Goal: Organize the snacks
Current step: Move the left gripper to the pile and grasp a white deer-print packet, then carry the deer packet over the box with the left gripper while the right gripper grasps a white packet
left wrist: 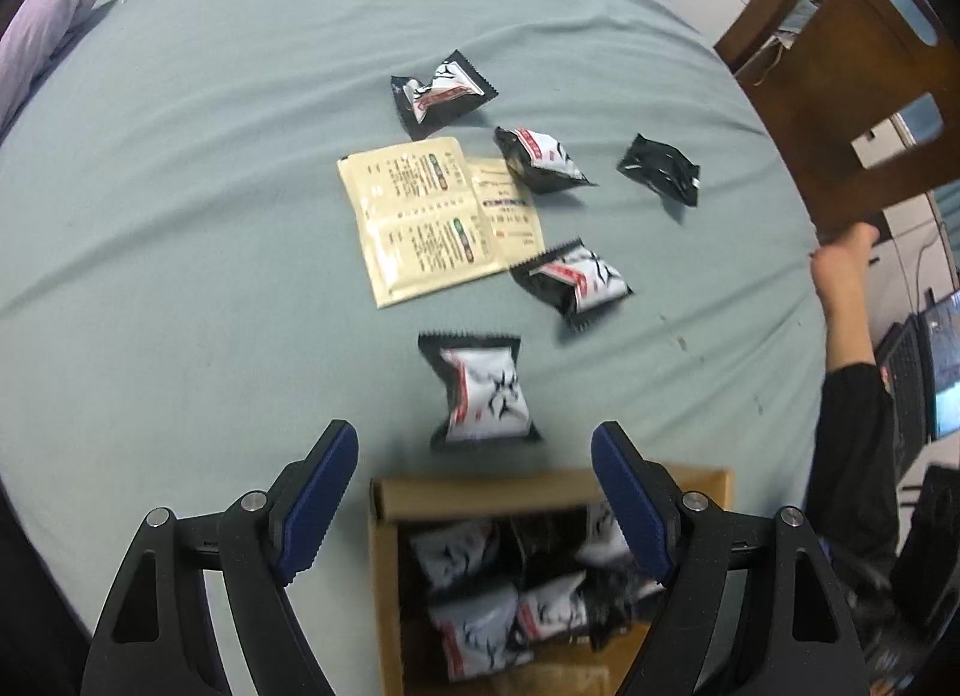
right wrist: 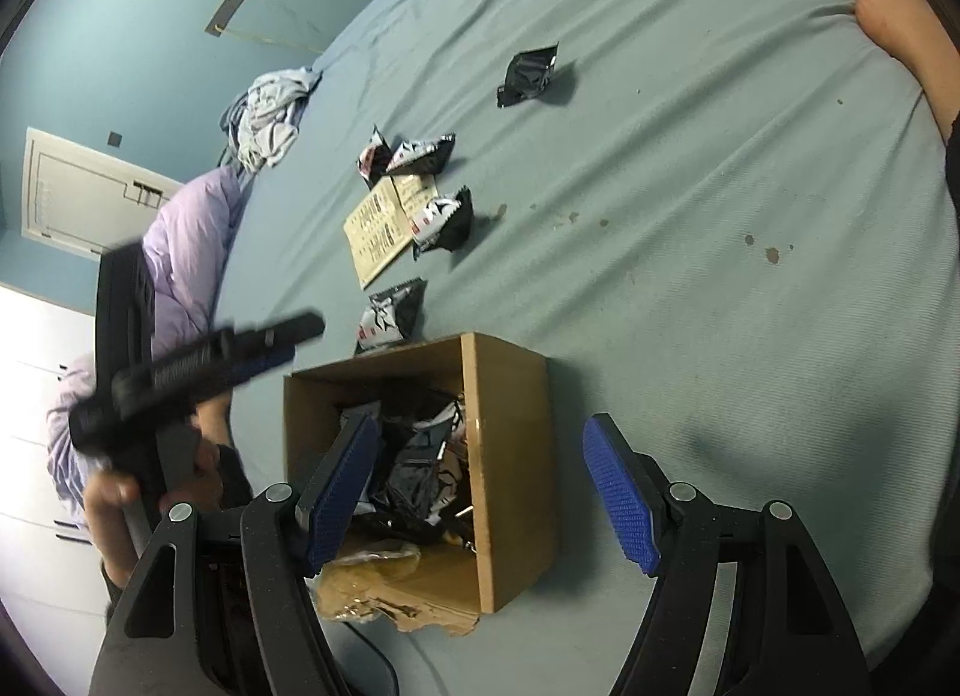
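Note:
Several black-and-white snack packets lie on the blue-grey bed sheet; the nearest one (left wrist: pixel 483 390) is just beyond my open, empty left gripper (left wrist: pixel 474 444). Others (left wrist: pixel 570 279) (left wrist: pixel 441 93) and an all-black packet (left wrist: pixel 660 168) lie farther off around two beige sachets (left wrist: pixel 414 219). An open cardboard box (left wrist: pixel 384 570) holding several packets sits under the left gripper. In the right wrist view the box (right wrist: pixel 510 456) lies below my open, empty right gripper (right wrist: pixel 480 456), with the left gripper (right wrist: pixel 240 354) blurred at its left and the nearest packet (right wrist: pixel 390 315) beyond.
A wooden chair (left wrist: pixel 858 96) stands at the bed's right edge, with a person's arm (left wrist: pixel 846 306) beside it. Crumpled clothes (right wrist: pixel 270 120) and a lilac duvet (right wrist: pixel 186 240) lie at the bed's far left. Stains (right wrist: pixel 768 252) mark the sheet.

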### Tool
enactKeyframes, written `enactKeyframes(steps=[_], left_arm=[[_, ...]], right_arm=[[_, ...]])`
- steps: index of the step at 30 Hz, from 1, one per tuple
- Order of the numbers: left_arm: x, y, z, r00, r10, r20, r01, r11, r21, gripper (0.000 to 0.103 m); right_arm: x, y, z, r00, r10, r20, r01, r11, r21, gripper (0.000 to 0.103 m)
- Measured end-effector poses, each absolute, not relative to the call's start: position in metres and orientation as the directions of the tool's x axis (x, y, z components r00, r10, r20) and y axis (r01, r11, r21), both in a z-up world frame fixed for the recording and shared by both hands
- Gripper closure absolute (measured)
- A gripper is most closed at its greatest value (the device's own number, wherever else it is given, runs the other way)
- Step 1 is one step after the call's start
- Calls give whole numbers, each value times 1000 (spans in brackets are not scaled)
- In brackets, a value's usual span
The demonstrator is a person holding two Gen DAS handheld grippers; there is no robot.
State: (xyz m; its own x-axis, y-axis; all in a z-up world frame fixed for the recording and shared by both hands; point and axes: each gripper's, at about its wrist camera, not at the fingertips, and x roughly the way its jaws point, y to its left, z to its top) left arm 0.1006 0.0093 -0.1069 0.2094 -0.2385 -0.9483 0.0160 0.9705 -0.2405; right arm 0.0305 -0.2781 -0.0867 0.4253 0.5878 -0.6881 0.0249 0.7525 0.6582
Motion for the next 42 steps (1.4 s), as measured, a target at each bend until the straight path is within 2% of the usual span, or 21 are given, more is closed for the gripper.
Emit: enactKeyframes(steps=[4, 8, 18, 23, 24, 26, 27, 28, 29, 37, 42], left_arm=[[116, -3, -124, 173, -222, -960, 17, 975, -223, 22], [124, -20, -140, 171, -108, -979, 25, 994, -106, 22], [140, -39, -183, 25, -44, -999, 92, 995, -42, 22], [140, -51, -190, 24, 8, -1000, 145, 989, 11, 20], [139, -52, -190, 28, 11, -1000, 148, 989, 15, 22], [136, -55, -188, 51, 28, -998, 164, 986, 36, 42], [133, -57, -184, 66, 34, -997, 180, 983, 45, 60], [132, -59, -182, 68, 32, -997, 189, 981, 44, 70], [131, -58, -180, 70, 28, -997, 185, 982, 41, 74], [119, -19, -129, 230, -81, -970, 28, 997, -77, 75], [94, -3, -90, 326, -94, -941, 65, 995, -77, 75]], right_arm=[[33, -275, -82, 433, 568, -700, 8, 774, 634, 32], [37, -272, -85, 433, 572, -697, 8, 771, 637, 32], [36, -281, -90, 431, 561, -707, 32, 773, 633, 32], [35, -284, -88, 430, 560, -708, 33, 774, 632, 32], [34, -284, -87, 432, 558, -708, 31, 776, 631, 32], [32, -284, -84, 437, 555, -708, 31, 777, 629, 32], [31, -285, -83, 438, 555, -707, 31, 776, 629, 32], [32, -285, -84, 437, 556, -707, 31, 776, 629, 32], [32, -285, -83, 437, 555, -708, 32, 777, 629, 32], [26, -281, -75, 436, 547, -714, 21, 787, 617, 32], [30, -279, -68, 446, 542, -712, 20, 790, 613, 32]])
